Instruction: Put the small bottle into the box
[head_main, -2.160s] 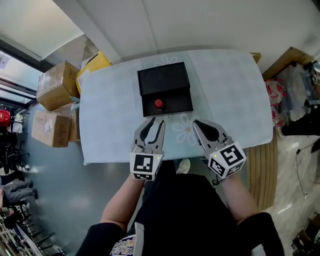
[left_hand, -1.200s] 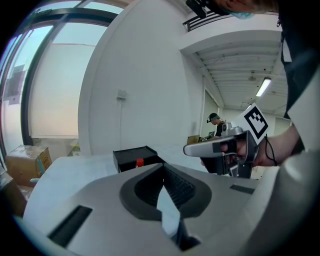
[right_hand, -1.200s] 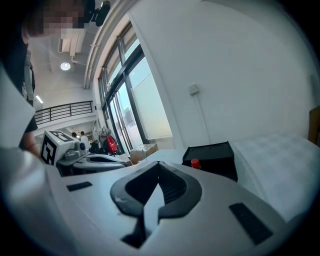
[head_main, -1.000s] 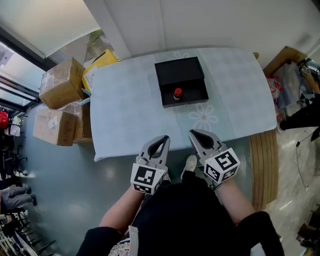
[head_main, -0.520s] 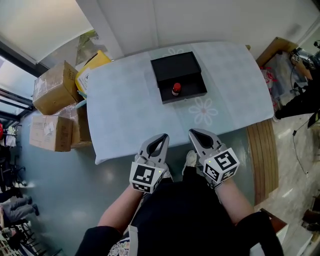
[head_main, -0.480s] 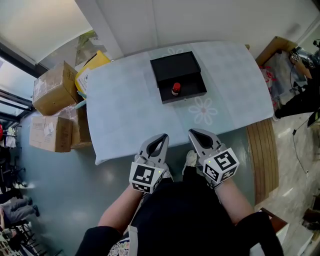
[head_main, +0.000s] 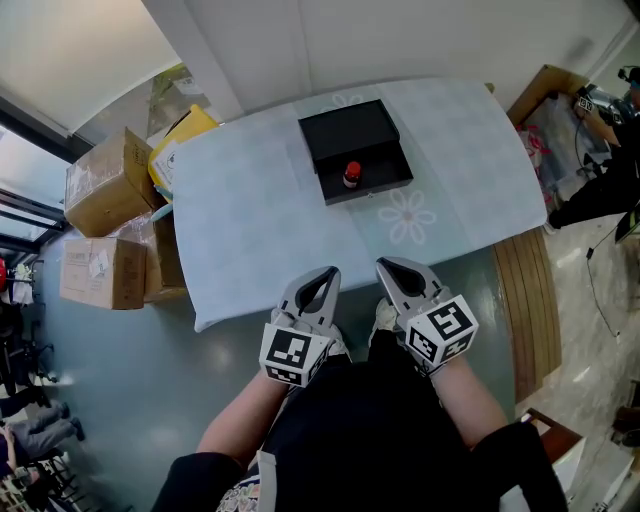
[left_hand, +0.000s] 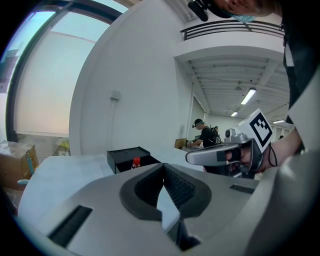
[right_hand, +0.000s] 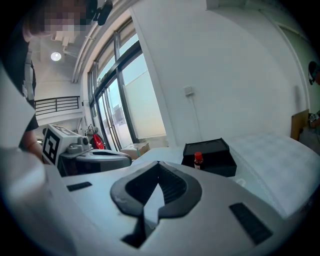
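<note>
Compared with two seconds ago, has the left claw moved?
Yes. The left claw has pulled back toward the person, from just before the black box to the table's near edge.

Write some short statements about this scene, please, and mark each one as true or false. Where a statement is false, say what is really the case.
1. The small bottle stands upright inside the black box. True.
2. The left gripper and the right gripper are both short of the table, not touching it. True.
3. The left gripper grips the bottle. False: its jaws are shut on nothing.
4. The right gripper's jaws stand wide apart. False: they are together, with nothing between them.
5. Cardboard boxes stand on the floor beside the table. True.
</note>
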